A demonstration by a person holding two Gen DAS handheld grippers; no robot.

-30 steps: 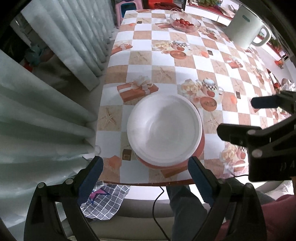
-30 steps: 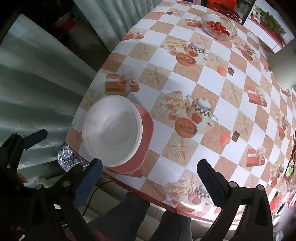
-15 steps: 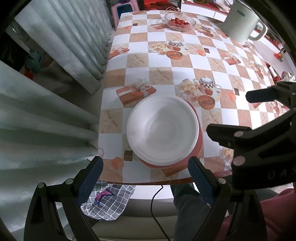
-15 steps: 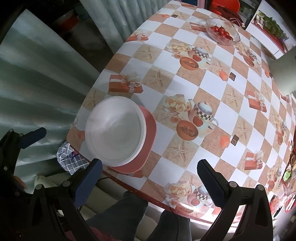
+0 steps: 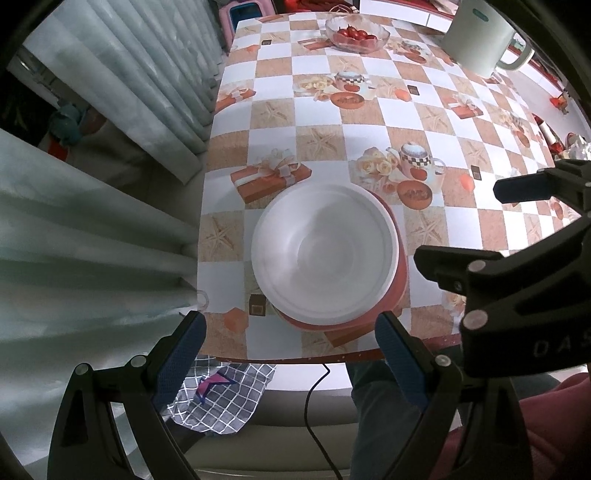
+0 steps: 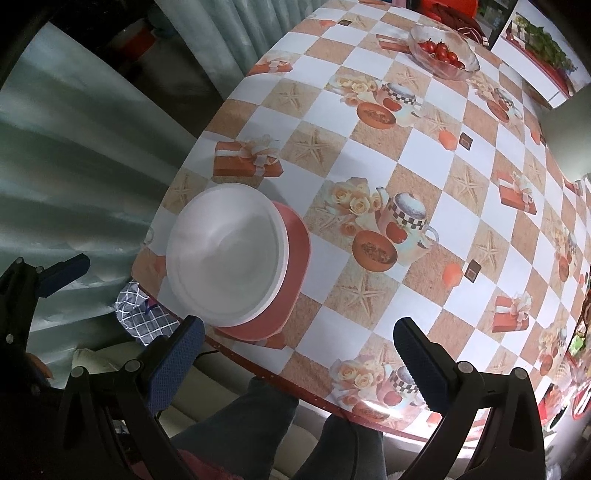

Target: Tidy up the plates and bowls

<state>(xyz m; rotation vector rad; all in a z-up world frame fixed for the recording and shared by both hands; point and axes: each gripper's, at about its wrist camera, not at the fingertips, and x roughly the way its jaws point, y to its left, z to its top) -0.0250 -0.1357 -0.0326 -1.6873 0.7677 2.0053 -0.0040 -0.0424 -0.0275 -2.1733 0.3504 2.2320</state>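
A white bowl rests on a red plate, stacked near the table's front left corner. My left gripper hangs open above the table edge, just in front of the stack, holding nothing. My right gripper is open too, raised over the front edge to the right of the stack; it also shows as a black frame in the left wrist view. Neither gripper touches the bowl or plate.
The table has a checked orange and white cloth printed with teapots and gifts. A glass bowl of tomatoes and a white kettle stand at the far end. Curtains hang left. A person's legs are below the edge.
Both grippers have drawn back and upward from the stack, so the table looks smaller and further. The bowl and plate have stayed put.
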